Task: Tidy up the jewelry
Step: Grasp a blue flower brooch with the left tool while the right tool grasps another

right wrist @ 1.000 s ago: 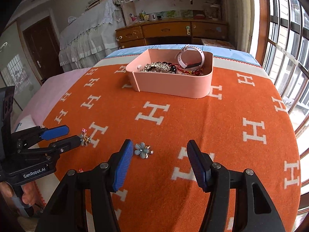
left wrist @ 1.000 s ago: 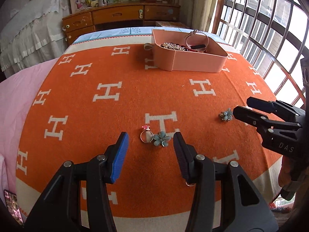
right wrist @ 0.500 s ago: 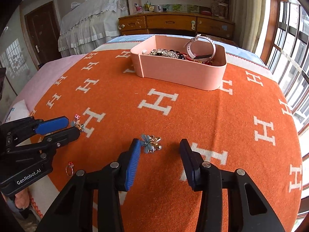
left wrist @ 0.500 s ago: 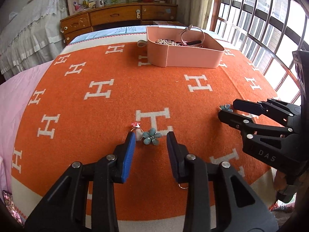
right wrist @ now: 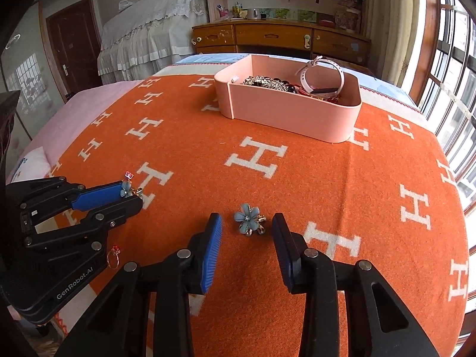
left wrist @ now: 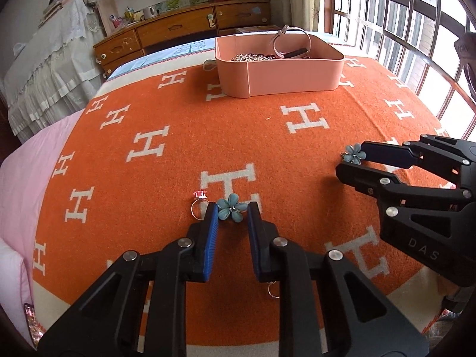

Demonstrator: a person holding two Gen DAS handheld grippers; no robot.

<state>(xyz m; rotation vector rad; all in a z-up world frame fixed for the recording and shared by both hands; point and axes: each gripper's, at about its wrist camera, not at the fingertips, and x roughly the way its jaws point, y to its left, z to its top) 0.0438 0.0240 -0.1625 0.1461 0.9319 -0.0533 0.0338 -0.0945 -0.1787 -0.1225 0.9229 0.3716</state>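
My left gripper has its jaws narrowed around a blue flower earring lying on the orange blanket; the blue pads sit at the petals, and contact is unclear. A ring with a pink stone lies just left of it. My right gripper is open, its pads on either side of a second blue flower earring without touching it. The right gripper also shows in the left wrist view, and the left gripper in the right wrist view. A pink box holds jewelry at the far side.
Another small ring lies near the blanket's front edge, also seen under my left gripper. The box holds a white watch band and beaded pieces. A wooden dresser and barred windows stand beyond the bed.
Both grippers moved forward and down over their flower earrings. The left jaws closed in from wide open to the width of the flower. The right jaws narrowed slightly.
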